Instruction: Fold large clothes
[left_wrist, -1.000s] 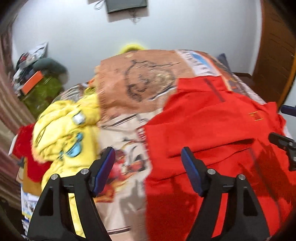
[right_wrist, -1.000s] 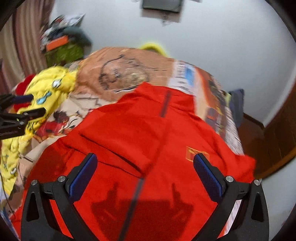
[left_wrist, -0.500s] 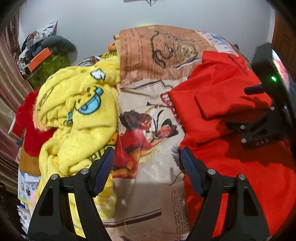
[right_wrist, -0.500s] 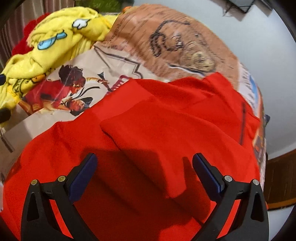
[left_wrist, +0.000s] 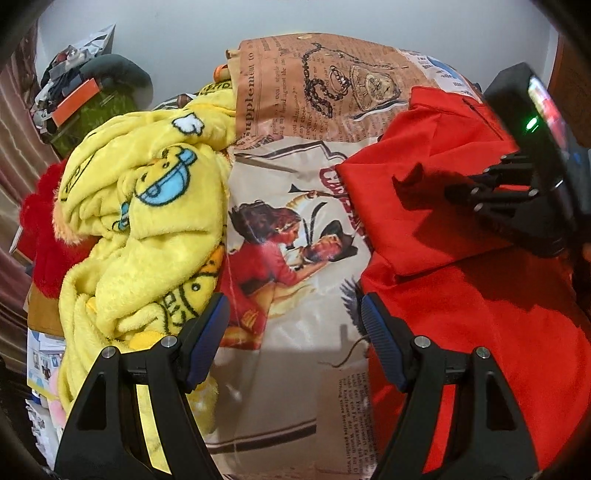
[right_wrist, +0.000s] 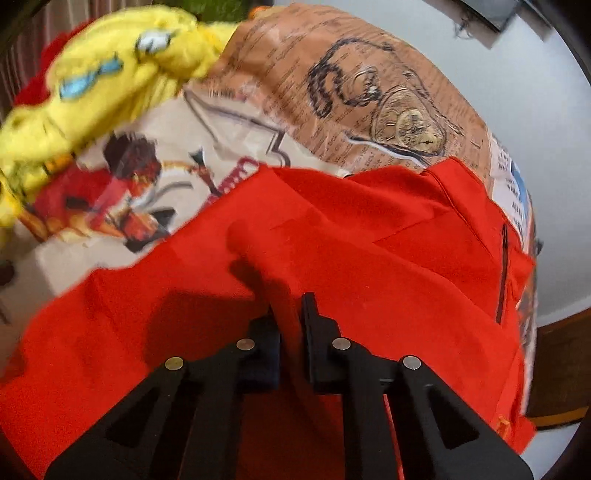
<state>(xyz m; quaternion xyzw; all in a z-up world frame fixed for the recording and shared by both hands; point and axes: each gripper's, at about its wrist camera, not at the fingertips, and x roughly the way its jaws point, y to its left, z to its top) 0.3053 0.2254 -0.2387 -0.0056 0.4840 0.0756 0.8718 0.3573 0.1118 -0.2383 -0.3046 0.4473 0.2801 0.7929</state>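
Note:
A large red garment lies spread over the right half of a bed, with one flap folded across its upper part. In the right wrist view my right gripper is shut on a raised ridge of the red garment near its middle. The left wrist view shows that same right gripper coming in from the right edge, its tip down on the folded flap. My left gripper is open above the printed bedsheet, nothing between its fingers. Its right finger sits at the garment's left edge.
A crumpled yellow fleece blanket fills the left side of the bed, with a red plush thing beyond it. Clutter is piled in the far left corner. A grey wall is behind the bed, a wooden door to the right.
My right gripper dropped onto the red garment and went from wide open to shut on a pinch of fabric. My left gripper sank and shifted left, off the garment and over the sheet.

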